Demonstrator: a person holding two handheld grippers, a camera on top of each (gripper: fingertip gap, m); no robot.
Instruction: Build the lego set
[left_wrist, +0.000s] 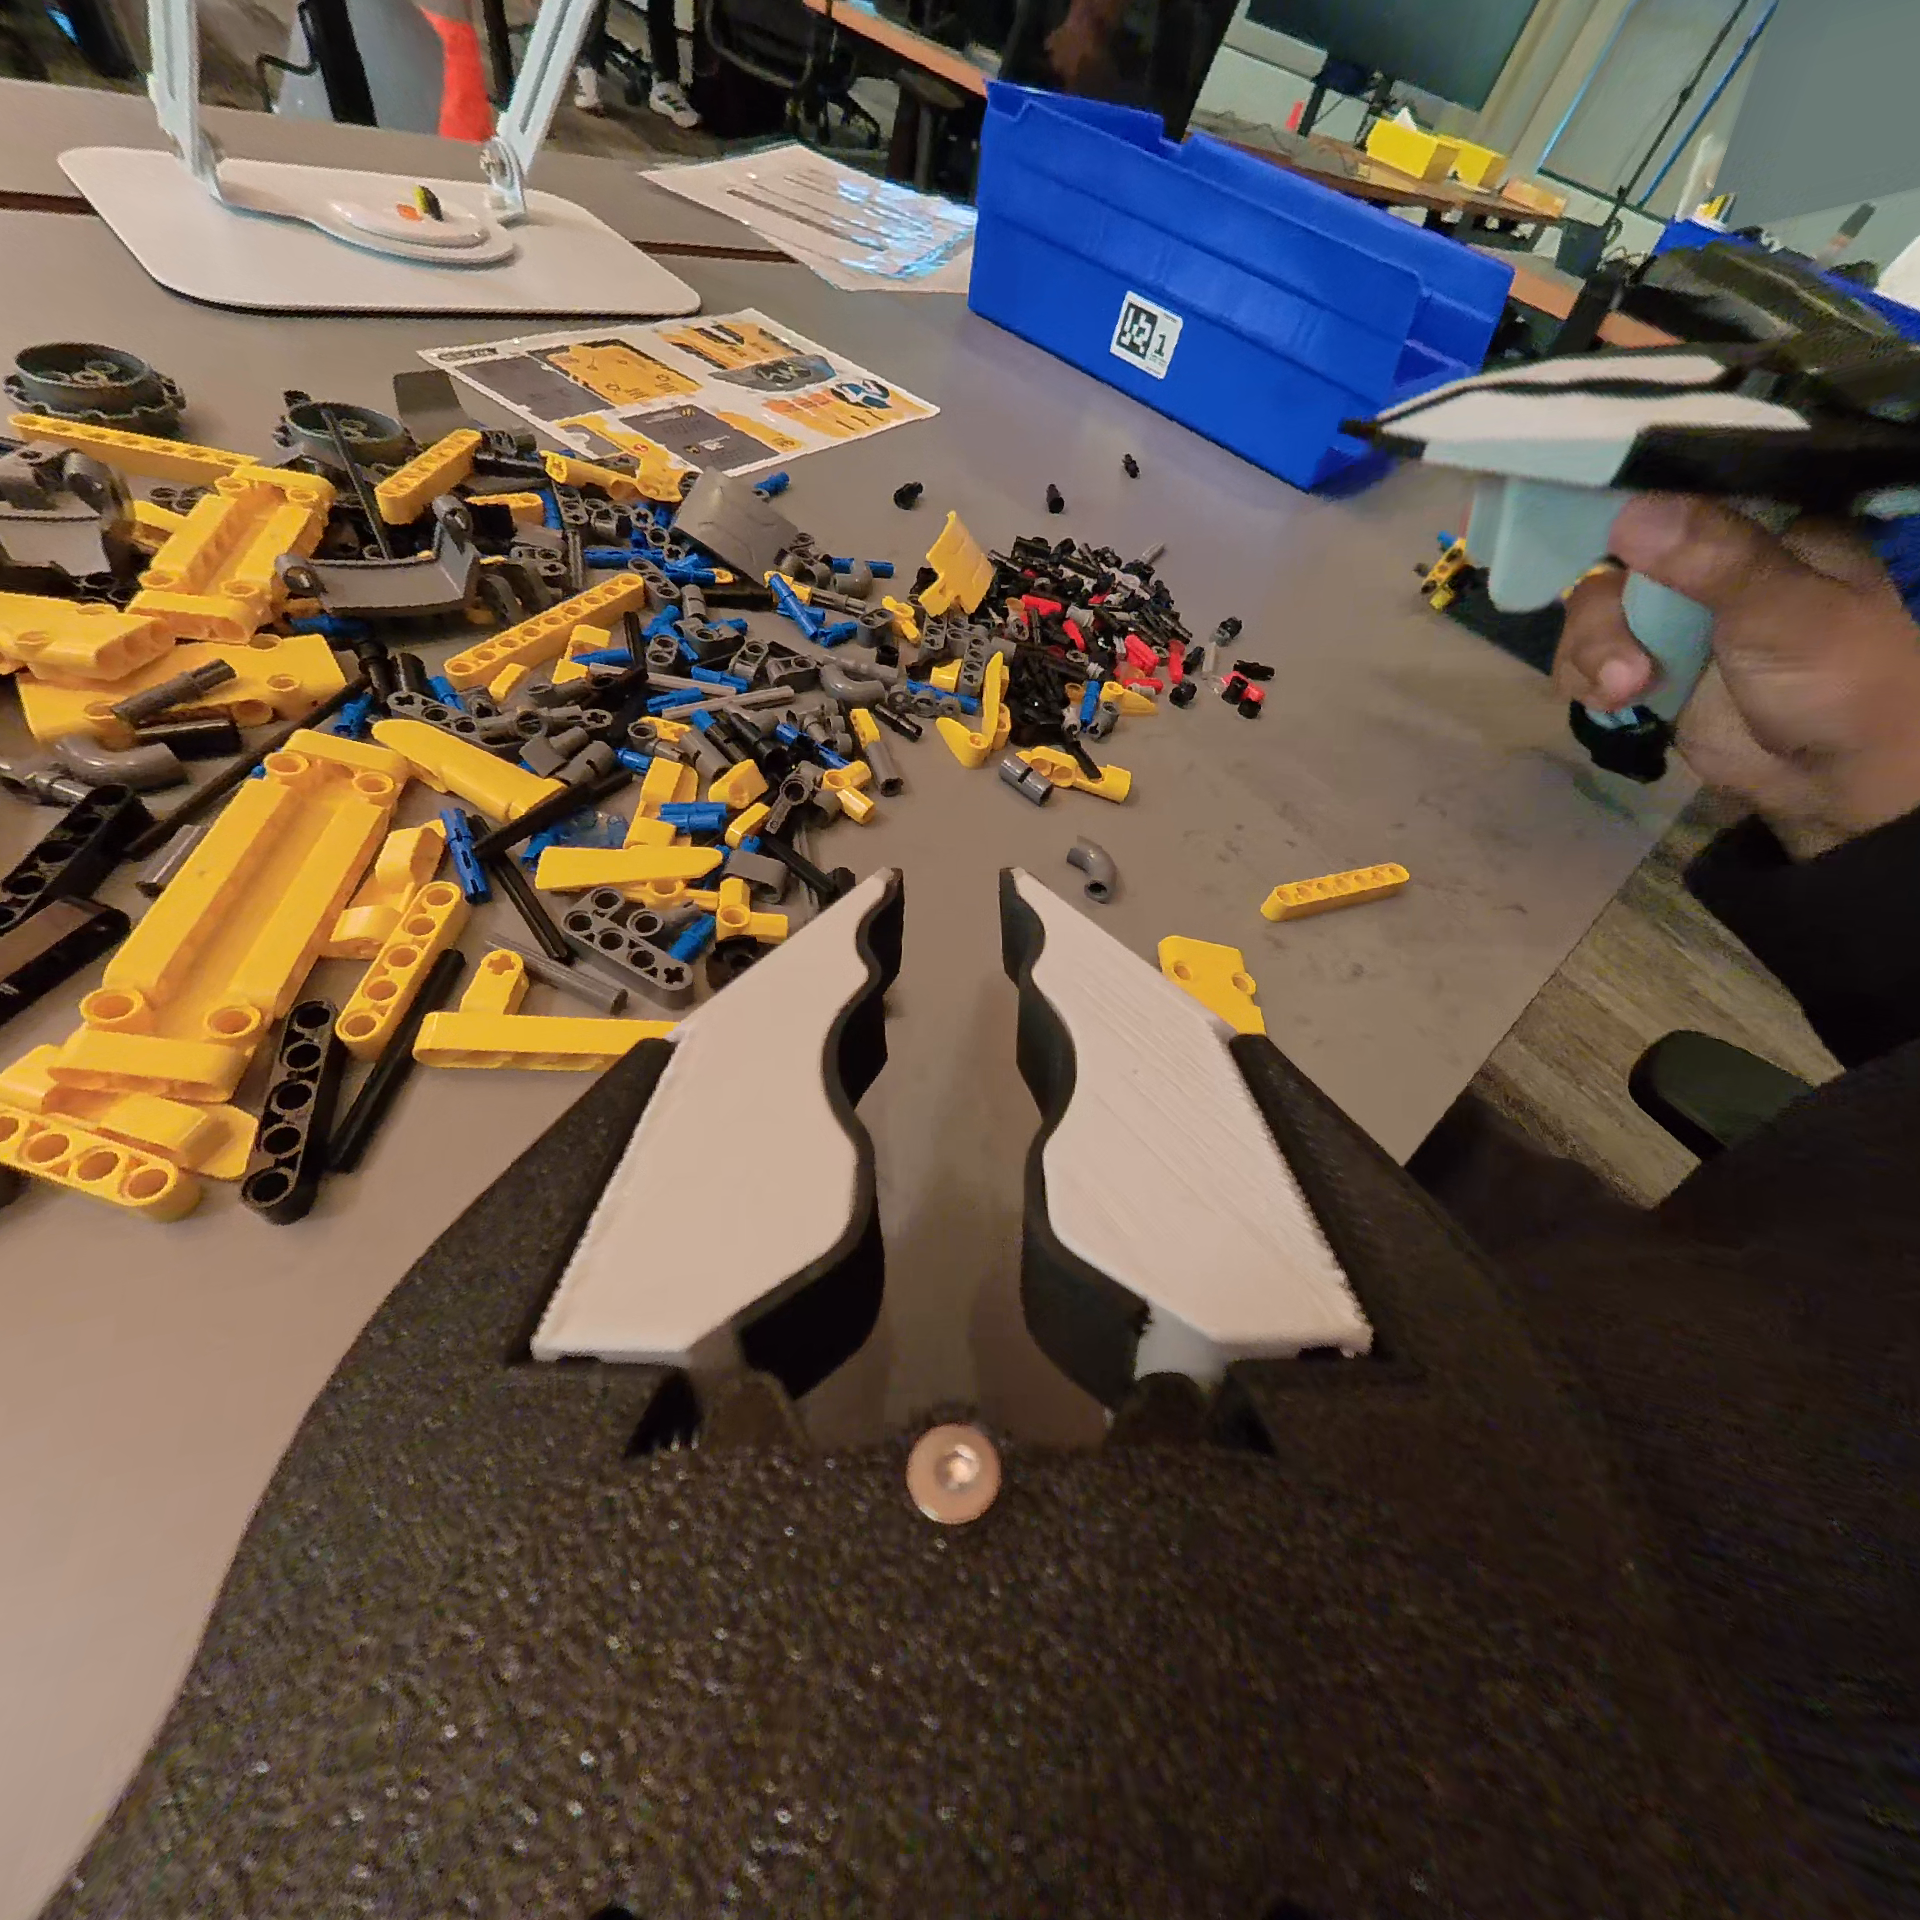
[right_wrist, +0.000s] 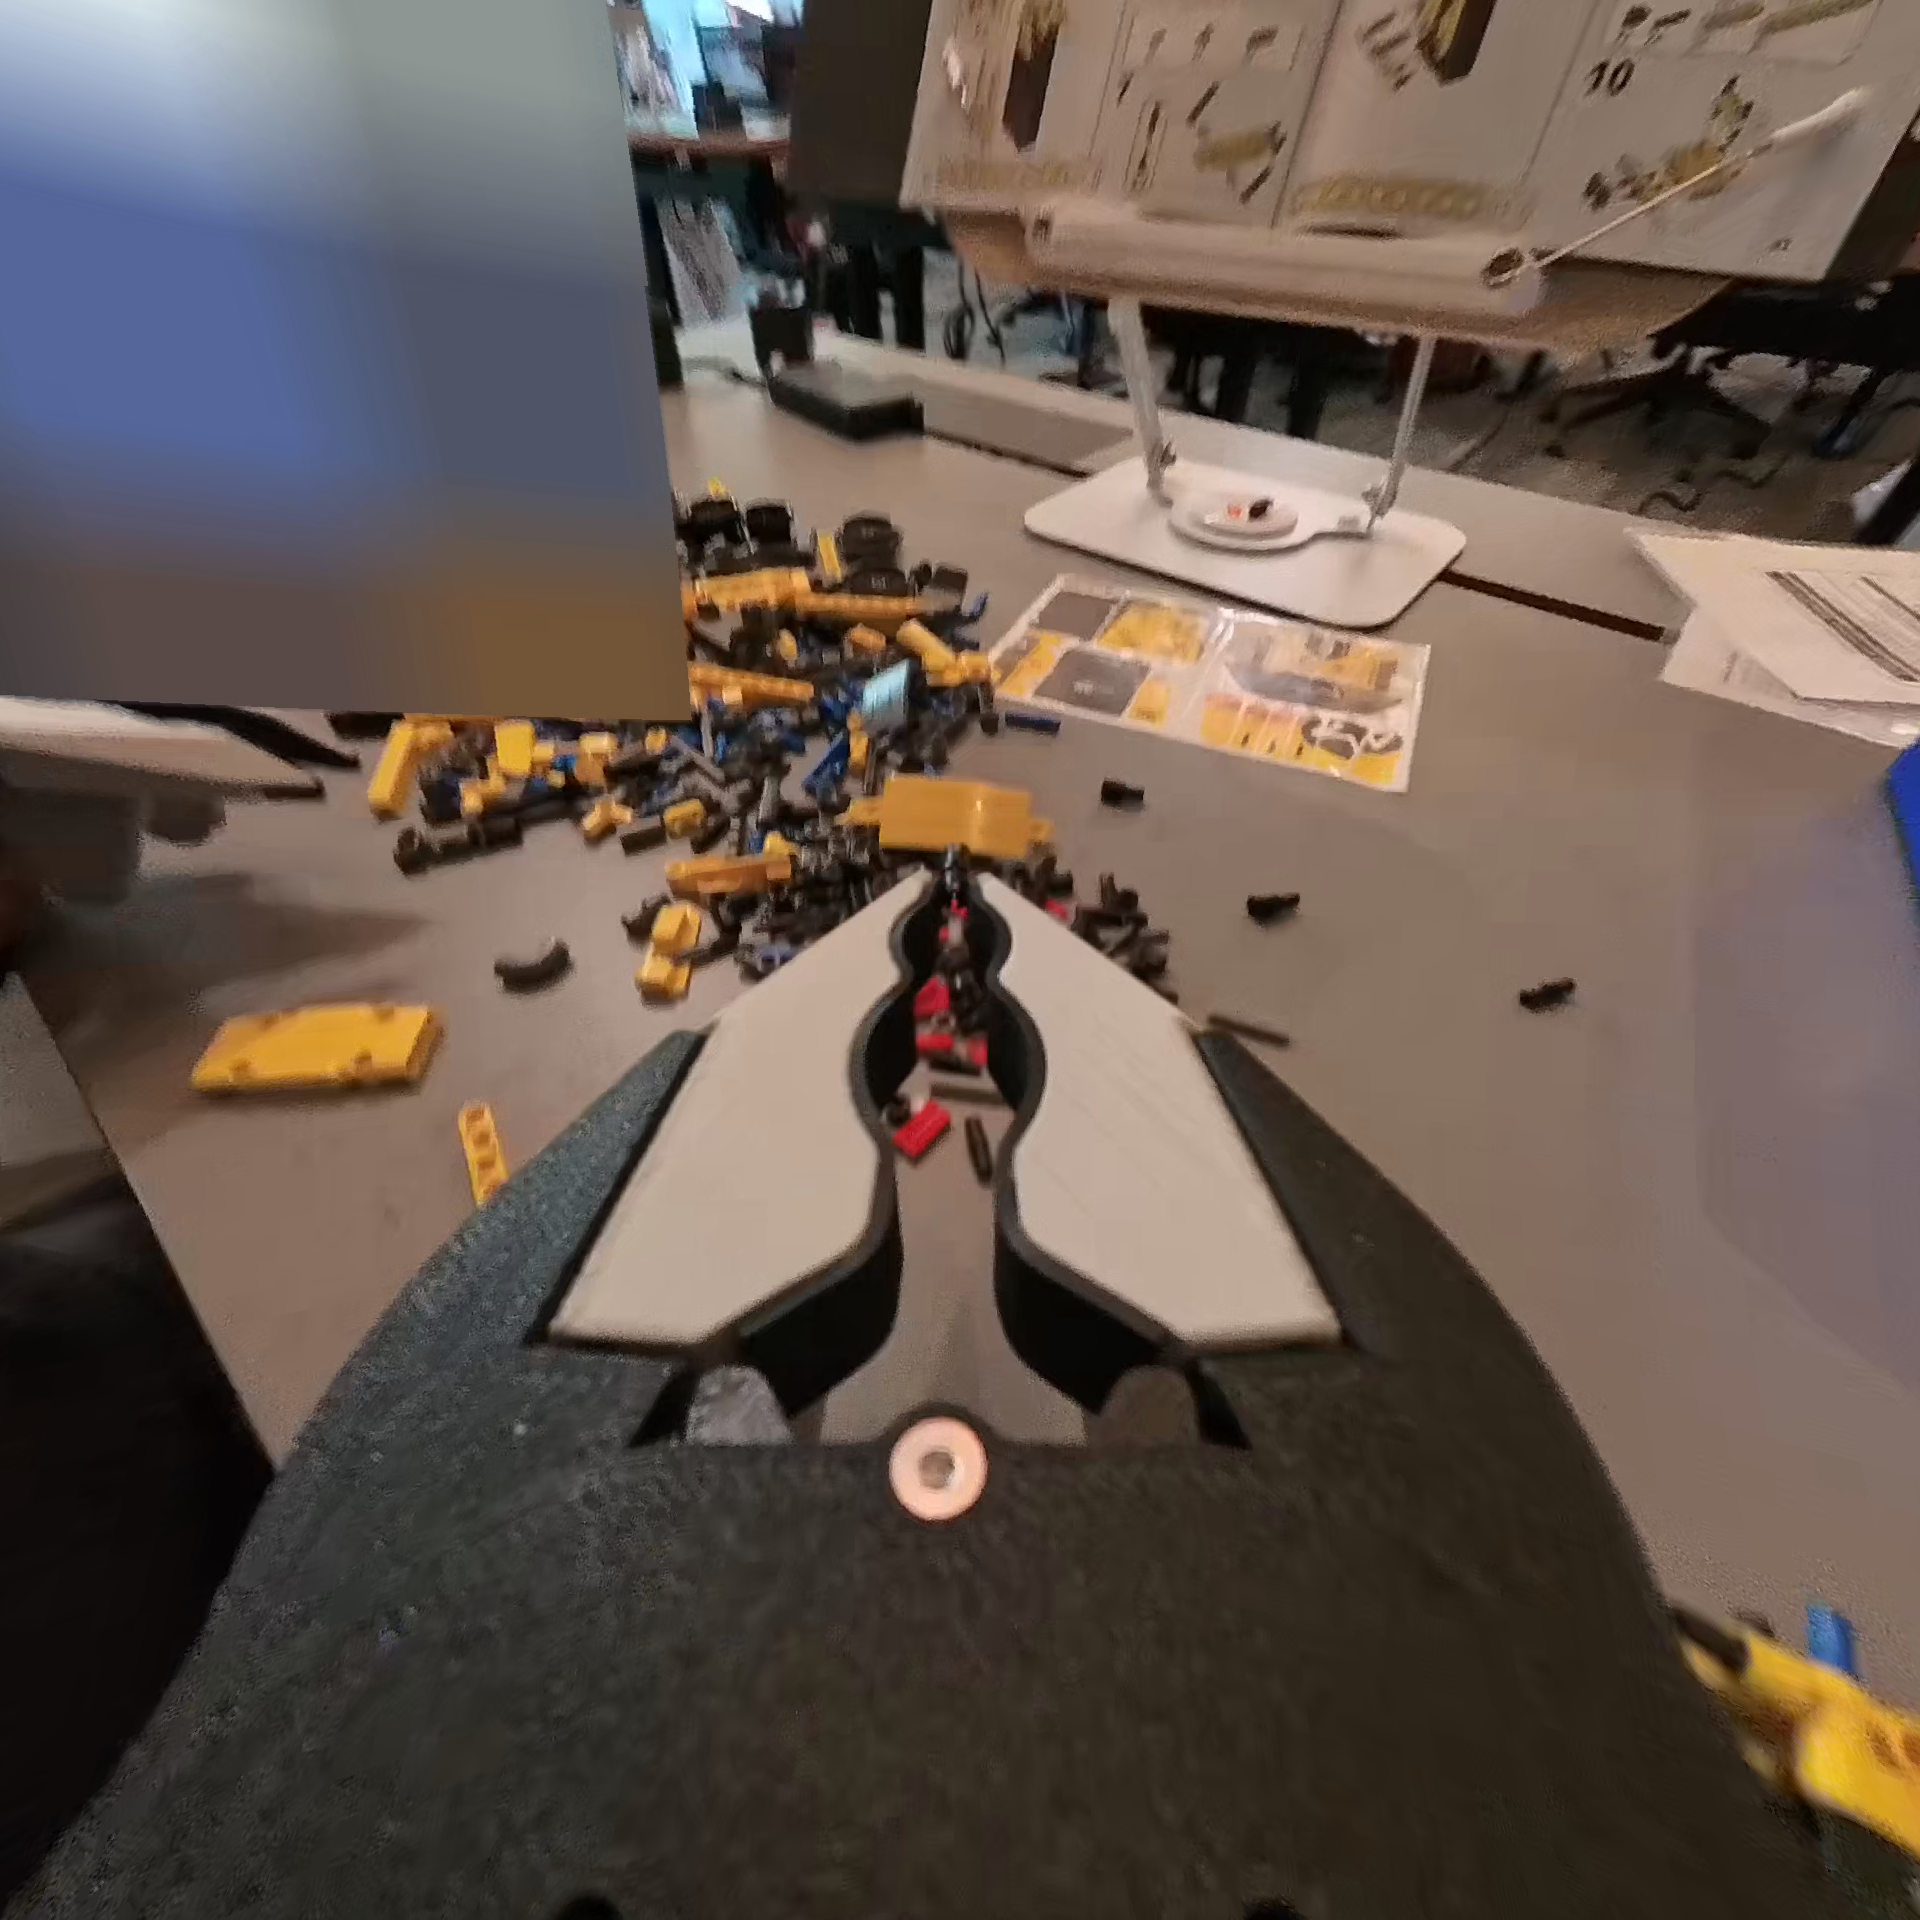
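Left wrist view | heap of yellow, black, grey and blue plastic building pieces (left_wrist: 436, 727) is spread on grey desk (left_wrist: 1299, 748) | left gripper (left_wrist: 951, 883) is held over desk, fingers parted, nothing gripped | blue plastic bin (left_wrist: 1226, 281) beyond | right gripper (right_wrist: 951, 868) fingers are pinched on small black pin (right_wrist: 951, 860) above heap.

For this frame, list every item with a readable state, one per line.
left gripper: open, empty, above the table edge.
right gripper: shut on a small black pin.
blue bin: upright on the table.
instruction booklet: open on its white stand.
brick pile: loose, scattered.
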